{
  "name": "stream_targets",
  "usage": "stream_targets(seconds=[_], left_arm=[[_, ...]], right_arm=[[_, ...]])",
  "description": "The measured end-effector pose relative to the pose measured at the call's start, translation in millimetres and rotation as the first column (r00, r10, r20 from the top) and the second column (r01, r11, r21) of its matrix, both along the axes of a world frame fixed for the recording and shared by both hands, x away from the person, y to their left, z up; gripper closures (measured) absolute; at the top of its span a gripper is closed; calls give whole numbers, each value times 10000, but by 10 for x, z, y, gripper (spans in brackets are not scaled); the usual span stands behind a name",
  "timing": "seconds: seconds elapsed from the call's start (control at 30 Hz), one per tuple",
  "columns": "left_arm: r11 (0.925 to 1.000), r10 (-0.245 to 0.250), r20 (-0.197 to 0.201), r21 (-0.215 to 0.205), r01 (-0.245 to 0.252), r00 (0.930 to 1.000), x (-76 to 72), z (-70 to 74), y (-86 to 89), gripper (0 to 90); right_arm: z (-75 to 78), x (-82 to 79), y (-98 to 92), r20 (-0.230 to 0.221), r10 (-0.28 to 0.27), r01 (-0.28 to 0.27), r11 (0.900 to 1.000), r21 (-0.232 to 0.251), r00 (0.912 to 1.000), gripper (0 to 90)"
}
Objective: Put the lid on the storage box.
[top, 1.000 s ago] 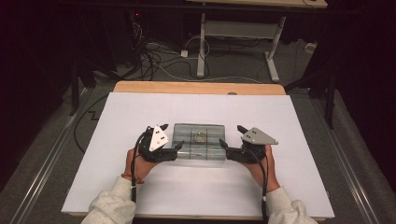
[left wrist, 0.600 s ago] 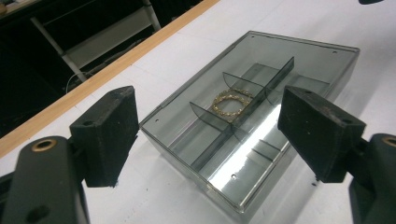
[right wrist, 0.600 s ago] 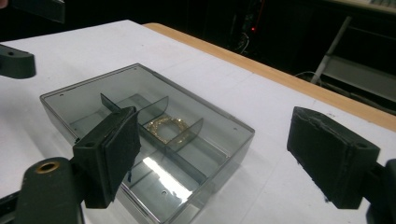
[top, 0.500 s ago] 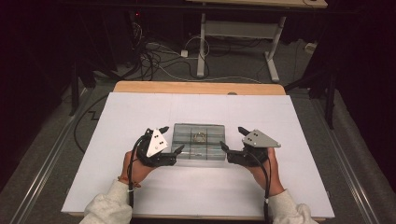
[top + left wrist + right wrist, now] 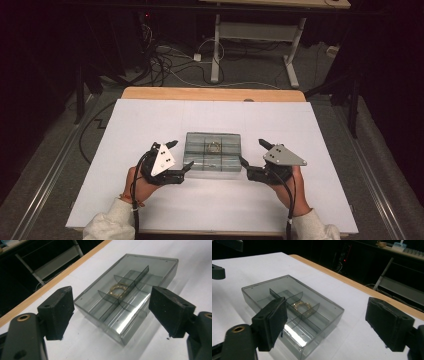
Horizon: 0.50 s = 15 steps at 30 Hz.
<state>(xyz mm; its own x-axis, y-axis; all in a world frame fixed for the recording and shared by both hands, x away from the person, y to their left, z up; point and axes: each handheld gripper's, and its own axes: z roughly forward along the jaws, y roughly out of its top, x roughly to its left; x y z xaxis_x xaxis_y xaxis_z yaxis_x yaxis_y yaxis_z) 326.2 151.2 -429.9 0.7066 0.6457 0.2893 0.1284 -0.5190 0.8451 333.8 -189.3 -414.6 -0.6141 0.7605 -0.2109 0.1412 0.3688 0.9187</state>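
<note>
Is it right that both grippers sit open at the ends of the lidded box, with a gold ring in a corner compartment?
Not the compartment. The left gripper view shows the ring in a middle compartment of the box. Left gripper and right gripper are open.

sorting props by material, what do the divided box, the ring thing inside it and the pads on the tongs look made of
Divided box: looks like smoke-tinted clear plastic, glossy; the dividers and the white table cover show through, and its near edge glints.
Ring: gold-coloured and beaded, likely metal, though too small to be sure.
Pads on the left tongs: matte black, slightly rough, probably rubber or foam.
</note>
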Motion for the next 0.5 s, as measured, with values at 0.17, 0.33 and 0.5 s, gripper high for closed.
stream_targets(seconds=[0.17,0.33,0.5], left_arm=[[9999,16,46,146,-17,10000,-76,-44,75,201],[9998,-71,114,165,69,9999,-151,-58,153,201],[9995,-57,76,323,54,10000,-215,-104,216,201]], right_arm=[[-18,-88,-50,105,-89,91,9998,-195,9999,168],[-40,-178,-112,276,-228,238,9991,-346,9994,176],[-75,-255,-197,344,-388,404,9981,-470,9987,174]])
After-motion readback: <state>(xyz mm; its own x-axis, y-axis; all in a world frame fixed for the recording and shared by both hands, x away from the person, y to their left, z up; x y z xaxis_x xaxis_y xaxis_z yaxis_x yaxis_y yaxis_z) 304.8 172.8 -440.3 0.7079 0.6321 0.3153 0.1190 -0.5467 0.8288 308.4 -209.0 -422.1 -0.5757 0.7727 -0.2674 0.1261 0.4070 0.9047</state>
